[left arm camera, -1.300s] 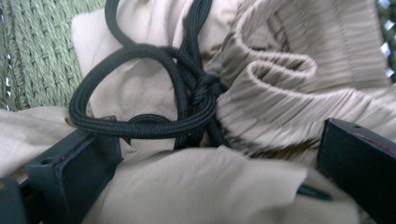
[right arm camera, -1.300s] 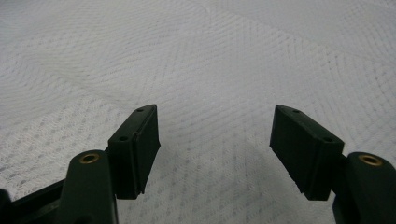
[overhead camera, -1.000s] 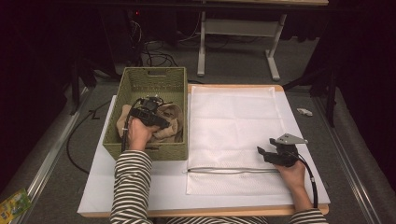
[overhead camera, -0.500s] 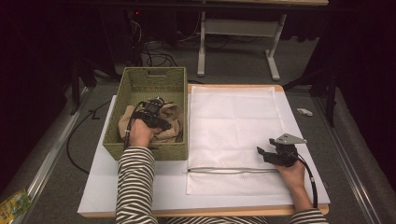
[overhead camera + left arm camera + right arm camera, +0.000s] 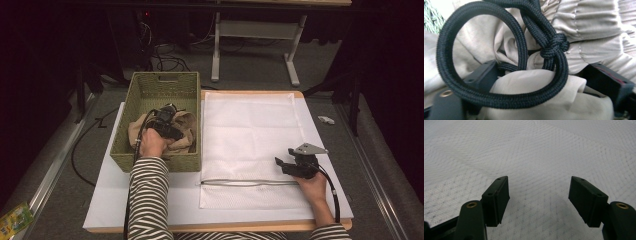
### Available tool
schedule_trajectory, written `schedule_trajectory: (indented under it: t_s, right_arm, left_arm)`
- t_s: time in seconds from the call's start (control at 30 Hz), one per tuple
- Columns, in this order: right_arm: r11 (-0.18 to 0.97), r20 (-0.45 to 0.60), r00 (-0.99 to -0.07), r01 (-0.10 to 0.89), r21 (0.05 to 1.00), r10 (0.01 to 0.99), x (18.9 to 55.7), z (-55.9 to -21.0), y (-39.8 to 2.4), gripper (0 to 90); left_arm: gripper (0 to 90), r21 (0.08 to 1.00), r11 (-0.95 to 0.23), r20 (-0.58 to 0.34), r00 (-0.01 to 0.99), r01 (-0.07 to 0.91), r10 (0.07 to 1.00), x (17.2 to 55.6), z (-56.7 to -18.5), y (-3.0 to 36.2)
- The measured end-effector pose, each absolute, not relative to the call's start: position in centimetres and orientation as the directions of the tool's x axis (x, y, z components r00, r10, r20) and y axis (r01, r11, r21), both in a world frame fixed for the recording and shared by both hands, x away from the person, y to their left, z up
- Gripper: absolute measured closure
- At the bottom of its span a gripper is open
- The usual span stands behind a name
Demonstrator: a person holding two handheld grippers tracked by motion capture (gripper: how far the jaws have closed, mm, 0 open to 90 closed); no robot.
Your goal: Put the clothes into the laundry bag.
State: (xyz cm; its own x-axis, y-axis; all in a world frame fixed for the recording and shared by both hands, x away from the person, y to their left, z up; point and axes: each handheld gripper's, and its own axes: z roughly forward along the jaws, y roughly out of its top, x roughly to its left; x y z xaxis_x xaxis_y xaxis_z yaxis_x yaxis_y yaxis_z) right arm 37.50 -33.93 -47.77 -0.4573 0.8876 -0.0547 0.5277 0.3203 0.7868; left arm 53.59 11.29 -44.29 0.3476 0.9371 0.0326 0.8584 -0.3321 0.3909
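A beige garment [image 5: 186, 124] with a knotted black drawstring [image 5: 449, 62] lies crumpled in the green woven basket [image 5: 150, 85]. My left gripper [image 5: 167, 125] reaches down into the basket. In the left gripper view its jaws have just been closing, and a bunched fold of the garment [image 5: 541, 100] fills the gap of the left gripper [image 5: 544, 67], touching both pads. A white mesh laundry bag [image 5: 250, 135] lies flat to the right, with its zip [image 5: 250, 182] along the near edge. My right gripper [image 5: 284, 157] rests open on the bag's near right part, with nothing between its pads [image 5: 499, 197].
Basket and bag lie on a white board [image 5: 110, 200] on the table. A small white object [image 5: 325, 119] lies on the grey surface to the far right. Cables [image 5: 85, 145] trail off the left edge. A white table frame [image 5: 250, 30] stands beyond.
The left hand has shifted slightly over the garment inside the basket. The right hand and its gripper have kept still.
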Motion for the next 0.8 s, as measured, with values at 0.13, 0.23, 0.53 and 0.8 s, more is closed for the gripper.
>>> schedule_trajectory:
  t_s: [0.13, 0.23, 0.53, 0.8]
  right_arm:
    - [0.320, -0.055, -0.455, 0.531, 0.785, 0.889, 37.52, -47.79, -33.91, 33.0]
    - [0.324, -0.057, -0.457, 0.533, 0.782, 0.888, 37.53, -47.77, -33.89, 33.0]
    - [0.324, -0.056, -0.459, 0.531, 0.783, 0.887, 37.55, -47.76, -33.94, 32.8]
    - [0.324, -0.057, -0.458, 0.530, 0.783, 0.887, 37.55, -47.76, -33.96, 32.7]
  left_arm:
    - [29.1, 0.374, -0.326, 0.032, 0.340, 0.868, 0.940, 53.57, -44.13, 11.12]
    - [36.6, 0.359, -0.340, 0.044, 0.348, 0.869, 0.937, 53.54, -44.02, 11.05]
    - [55.3, 0.356, -0.345, 0.066, 0.345, 0.868, 0.936, 53.35, -43.68, 11.00]
    - [57.9, 0.369, -0.376, 0.122, 0.357, 0.850, 0.926, 52.90, -43.34, 10.47]
